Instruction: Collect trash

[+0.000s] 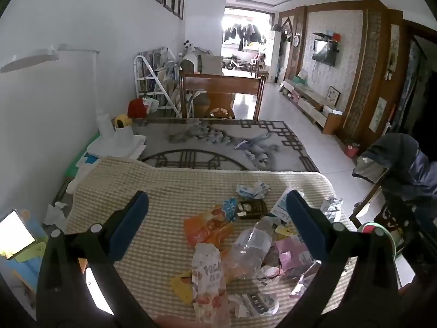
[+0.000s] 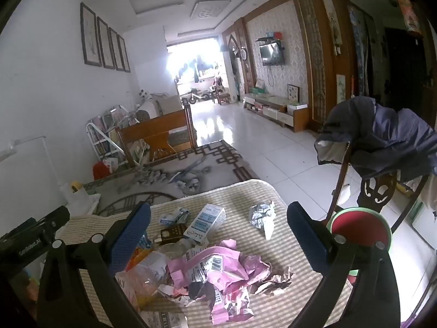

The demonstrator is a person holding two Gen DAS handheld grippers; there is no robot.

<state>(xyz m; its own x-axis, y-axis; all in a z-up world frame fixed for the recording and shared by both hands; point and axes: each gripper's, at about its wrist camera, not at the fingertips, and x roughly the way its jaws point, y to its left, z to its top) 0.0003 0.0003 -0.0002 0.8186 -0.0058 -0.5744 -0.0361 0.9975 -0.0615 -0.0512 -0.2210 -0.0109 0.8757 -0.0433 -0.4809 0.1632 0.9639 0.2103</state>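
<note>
Claws left (image 1: 215,213) and right (image 2: 218,220) both agape above trash (image 2: 213,270) mid-mat (image 2: 286,246).

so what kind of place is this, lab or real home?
Looks like a real home, a living and dining room: wall-mounted TV over a low cabinet, framed pictures, laundry hanging by the balcony. Trash lies on a checked mat on the table.

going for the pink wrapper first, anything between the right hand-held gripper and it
Nothing visible blocks it. The right hand-held gripper is open above the pink wrapper, which lies on top of the pile; the clear bottle lies beside it, to its left.
</note>
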